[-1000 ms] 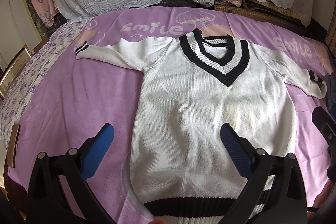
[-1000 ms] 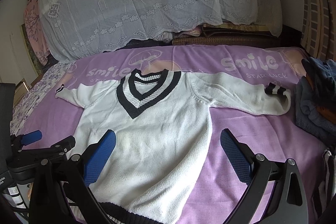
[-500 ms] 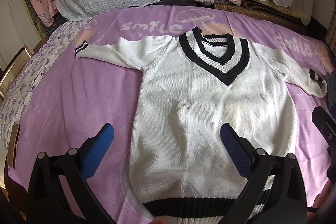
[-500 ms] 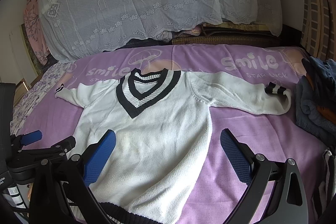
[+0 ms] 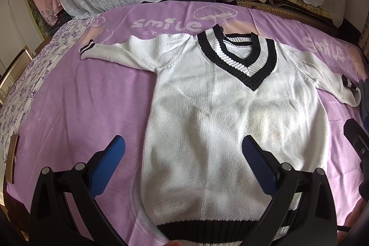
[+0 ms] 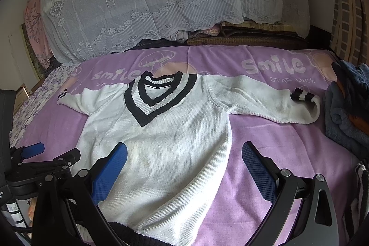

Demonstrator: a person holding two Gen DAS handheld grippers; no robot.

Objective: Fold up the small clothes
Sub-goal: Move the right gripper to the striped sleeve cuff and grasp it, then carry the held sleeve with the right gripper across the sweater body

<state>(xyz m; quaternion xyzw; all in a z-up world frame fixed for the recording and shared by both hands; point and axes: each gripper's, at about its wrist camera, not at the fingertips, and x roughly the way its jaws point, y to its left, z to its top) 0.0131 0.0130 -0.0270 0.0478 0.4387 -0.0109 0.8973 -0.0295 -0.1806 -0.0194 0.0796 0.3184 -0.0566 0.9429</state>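
A small white knit sweater (image 5: 221, 121) with a black-and-white V-neck and black hem lies flat, front up, on a purple "smile" bed cover (image 5: 73, 107). Both sleeves are spread out to the sides. The same sweater (image 6: 166, 142) fills the middle of the right wrist view, its right cuff (image 6: 302, 96) folded back. My left gripper (image 5: 183, 149) hovers open above the lower body of the sweater, holding nothing. My right gripper (image 6: 184, 153) is open too, over the sweater's lower right side. The left gripper (image 6: 43, 156) also shows at the left edge of the right wrist view.
A pile of dark blue clothes (image 6: 348, 107) sits on the bed to the right of the sweater's sleeve. A white lace cover (image 6: 161, 4) drapes over bedding at the back. A floral sheet (image 5: 20, 89) borders the purple cover on the left.
Both views have shifted only slightly; the sweater sits a touch lower in the left wrist frame. Both grippers stay open and empty.
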